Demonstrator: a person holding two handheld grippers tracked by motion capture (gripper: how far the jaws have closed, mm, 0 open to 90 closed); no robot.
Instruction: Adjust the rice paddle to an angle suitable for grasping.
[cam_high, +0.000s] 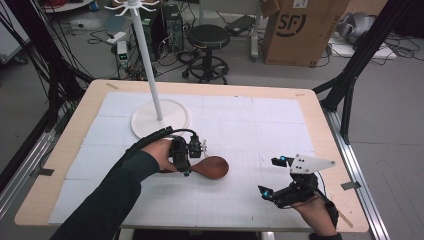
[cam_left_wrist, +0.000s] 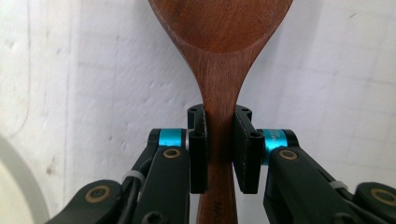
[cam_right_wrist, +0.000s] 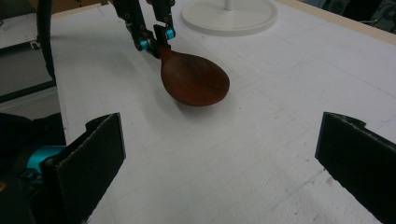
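A dark brown wooden spoon (cam_high: 212, 167) hangs just above the white mat, its broad bowl (cam_right_wrist: 195, 80) pointing right in the high view. My left gripper (cam_high: 188, 159) is shut on the spoon's handle (cam_left_wrist: 218, 121), with both black pads pressed against the narrow neck below the bowl. The left gripper (cam_right_wrist: 155, 38) also appears at the top left of the right gripper view, holding the spoon. My right gripper (cam_high: 272, 176) stands open near the table's front right, its two black fingers (cam_right_wrist: 88, 163) wide apart with nothing between them.
A white stand with a tall pole rises from a round base (cam_high: 160, 118) behind the left hand; hooks crown its top (cam_high: 133, 6). A white gridded mat (cam_high: 260, 125) covers the wooden table. On the floor beyond are a black stool (cam_high: 208, 50) and a cardboard box (cam_high: 300, 30).
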